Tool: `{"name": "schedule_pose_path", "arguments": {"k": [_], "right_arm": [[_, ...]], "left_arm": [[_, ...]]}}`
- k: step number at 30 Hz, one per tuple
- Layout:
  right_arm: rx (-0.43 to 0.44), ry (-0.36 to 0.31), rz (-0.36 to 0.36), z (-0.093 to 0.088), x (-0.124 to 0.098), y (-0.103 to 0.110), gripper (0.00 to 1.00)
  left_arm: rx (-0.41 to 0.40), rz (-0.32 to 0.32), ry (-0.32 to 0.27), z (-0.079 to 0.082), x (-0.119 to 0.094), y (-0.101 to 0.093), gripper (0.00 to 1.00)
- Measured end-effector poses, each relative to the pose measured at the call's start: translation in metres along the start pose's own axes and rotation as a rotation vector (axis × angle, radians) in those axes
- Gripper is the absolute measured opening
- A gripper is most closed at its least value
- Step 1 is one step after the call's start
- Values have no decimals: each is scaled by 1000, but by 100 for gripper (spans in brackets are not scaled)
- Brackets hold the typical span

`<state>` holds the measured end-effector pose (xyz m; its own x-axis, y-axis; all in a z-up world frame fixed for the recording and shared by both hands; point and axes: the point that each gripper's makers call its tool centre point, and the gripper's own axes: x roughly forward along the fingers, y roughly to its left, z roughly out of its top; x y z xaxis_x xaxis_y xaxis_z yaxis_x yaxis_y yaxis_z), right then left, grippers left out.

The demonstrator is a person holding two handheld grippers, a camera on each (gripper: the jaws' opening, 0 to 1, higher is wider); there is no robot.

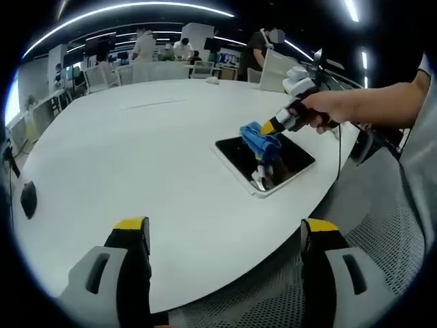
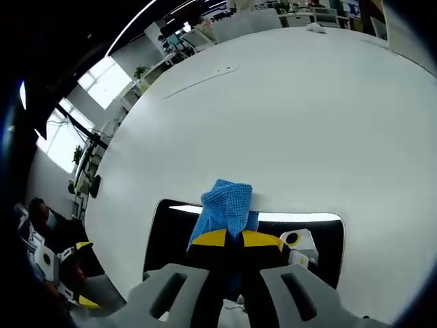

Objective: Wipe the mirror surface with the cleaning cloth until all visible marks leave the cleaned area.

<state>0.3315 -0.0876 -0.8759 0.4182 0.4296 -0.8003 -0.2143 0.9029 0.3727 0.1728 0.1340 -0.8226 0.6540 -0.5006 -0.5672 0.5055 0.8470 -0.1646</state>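
Right, the right gripper point(image 2: 229, 240) has its yellow-tipped fingers point(image 2: 208, 238) clenched on the blue cleaning cloth point(image 2: 225, 201), and the cloth's free end bunches out just past the fingertips, pressed down on the dark mirror point(image 2: 171, 229). From the left gripper view you can see the same thing from across the desk point(image 1: 136, 150): a hand point(image 1: 331, 109) driving that gripper down at a slant, cloth point(image 1: 261, 139) dragging on the glass point(image 1: 235, 154). The left gripper point(image 1: 225, 236) hangs well back with its fingers point(image 1: 133, 232) spread wide and nothing between them, over the near edge of the desk.

Now, what worries me. The mirror lies flat and loose, nothing pinning it, and it sits fairly near the desk's rounded edge on the fingers' side. A hard stroke pulled toward the hand could, I reckon, slide the whole pane along instead of scrubbing it, maybe toward that edge. The idle left fingers could brace it, but they're well apart from it for the moment.

Second thing: the cloth is a narrow wad beyond the fingertips. Tilt too steep and the hard tips themselves might meet the glass and scuff it. And with such a small patch of cloth touching, the corners could get missed. I can't make out marks on the surface from either view, too dark and reflective.
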Motion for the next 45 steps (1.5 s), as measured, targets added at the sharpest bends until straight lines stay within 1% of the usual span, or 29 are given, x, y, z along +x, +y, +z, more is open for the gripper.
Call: {"name": "schedule_pose_path", "arguments": {"k": [3, 7, 12, 15, 21, 26, 32, 37, 40, 45], "right_arm": [[0, -3, 5, -1, -2, 0, 0], [1, -8, -10, -3, -6, -5, 0], [33, -23, -22, -4, -11, -21, 0], [23, -26, -38, -6, -16, -29, 0], [39, -37, -54, -8, -21, -42, 0], [34, -35, -50, -8, -22, -40, 0], [15, -31, -77, -7, -24, -45, 0], [26, -34, -76, -9, -26, -44, 0], [24, -39, -87, -10, -26, -43, 0], [40, -44, -80, -14, -24, -47, 0]], "left_arm": [[2, -2, -8, 2, 0, 0, 91], [1, -7, -4, 0, 1, 0, 91], [2, -9, -4, 0, 0, -1, 91], [3, -8, -1, 1, 0, -4, 91], [5, -9, -1, -1, 0, -2, 91], [6, -7, -6, 0, -1, -2, 91], [7, -6, -13, 1, -2, -2, 91], [5, -3, -21, 1, -1, 2, 91], [7, -2, -22, 3, -2, -2, 91], [6, 3, -27, 4, -3, -2, 91]]}}
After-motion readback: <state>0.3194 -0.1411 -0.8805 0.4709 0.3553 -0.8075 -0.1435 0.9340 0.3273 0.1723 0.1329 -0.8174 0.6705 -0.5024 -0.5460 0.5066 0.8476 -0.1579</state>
